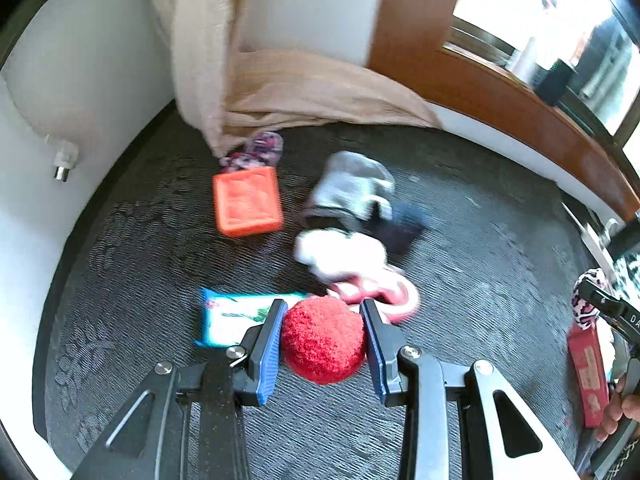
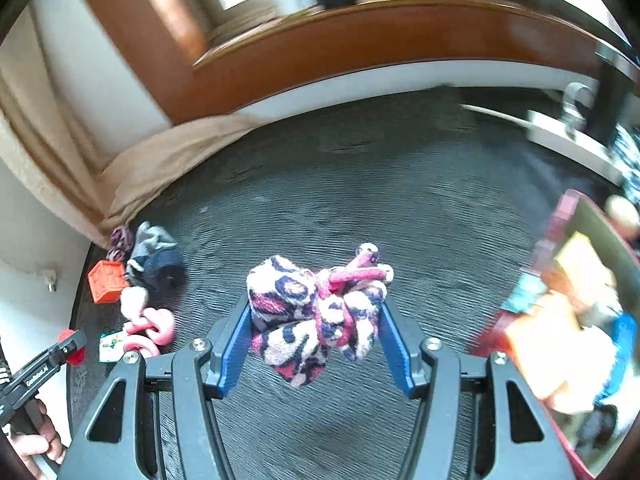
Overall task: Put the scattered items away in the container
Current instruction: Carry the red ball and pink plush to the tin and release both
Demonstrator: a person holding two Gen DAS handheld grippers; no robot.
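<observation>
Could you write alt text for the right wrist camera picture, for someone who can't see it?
The right tongs grip a pink patterned fuzzy bundle above dark carpet. A red container of items sits at right; scattered things lie far left.

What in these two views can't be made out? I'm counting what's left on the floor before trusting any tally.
- Container, right wrist view: cut off by the frame edge and motion-blurred; its contents can't be identified.
- Grey and dark clothes, left wrist view: blurred, so the number of pieces is unclear.
- Wipes packet, left wrist view: partly hidden behind the left gripper, which holds the red pom-pom.
- Print on the packet: too blurred to read.
</observation>
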